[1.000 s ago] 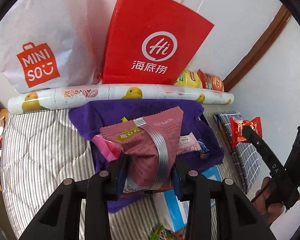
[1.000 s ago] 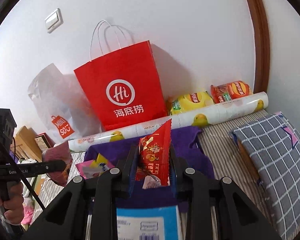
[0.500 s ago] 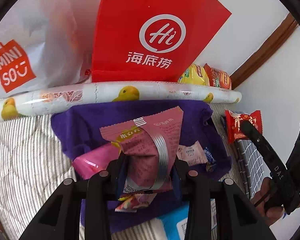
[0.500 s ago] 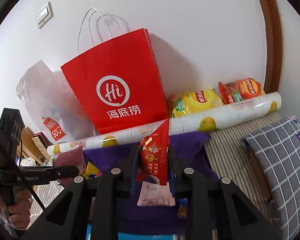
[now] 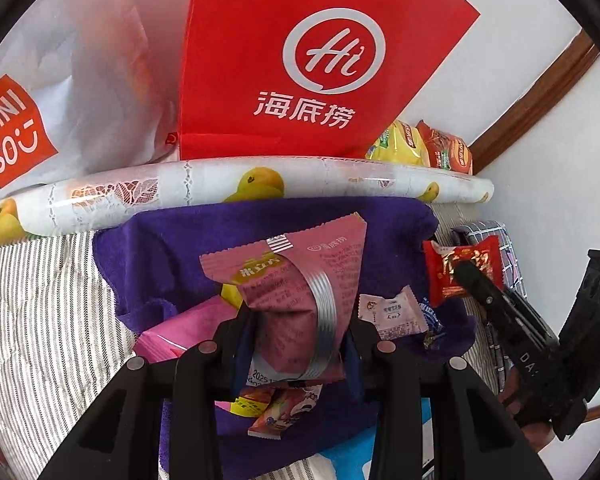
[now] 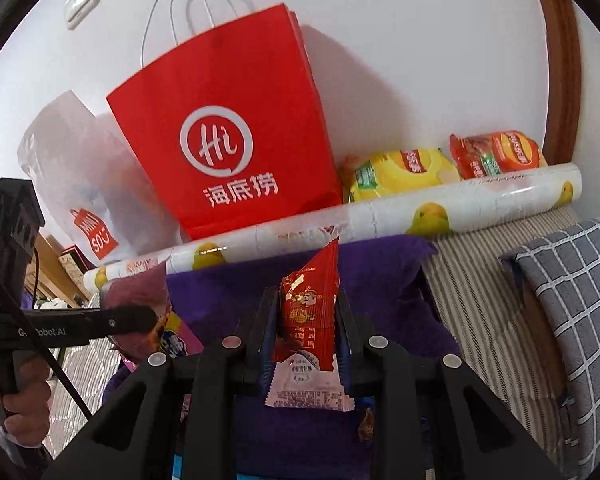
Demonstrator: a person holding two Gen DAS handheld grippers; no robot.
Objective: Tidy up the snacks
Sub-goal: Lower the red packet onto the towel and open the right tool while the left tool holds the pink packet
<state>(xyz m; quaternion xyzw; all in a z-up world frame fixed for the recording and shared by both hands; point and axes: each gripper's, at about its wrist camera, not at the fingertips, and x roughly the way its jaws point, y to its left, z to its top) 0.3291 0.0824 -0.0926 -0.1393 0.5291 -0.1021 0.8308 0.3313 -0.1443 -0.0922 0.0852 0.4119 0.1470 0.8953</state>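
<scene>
My left gripper (image 5: 296, 332) is shut on a dusty-pink snack packet (image 5: 296, 300) held above a purple cloth (image 5: 172, 248). Small packets lie on that cloth: a bright pink one (image 5: 172, 332), a pale pink one (image 5: 392, 314) and a colourful one (image 5: 276, 412) under the jaws. My right gripper (image 6: 308, 328) is shut on a small red snack packet (image 6: 312, 304), upright over the purple cloth (image 6: 228, 292); a pale pink packet (image 6: 308, 388) lies just beneath. The red packet (image 5: 456, 268) and right gripper show at the right of the left wrist view.
A red paper bag (image 6: 220, 128) and a white plastic bag (image 5: 60, 80) stand against the wall behind a duck-print roll (image 6: 380, 216). Yellow (image 6: 396, 172) and orange chip bags (image 6: 500, 156) sit behind it. A grey checked cushion (image 6: 576, 292) lies right on the striped bedding (image 5: 32, 300).
Both grippers have moved forward and down toward the purple cloth and the red bag, each keeping hold of its packet. The bags and roll now fill more of both views.
</scene>
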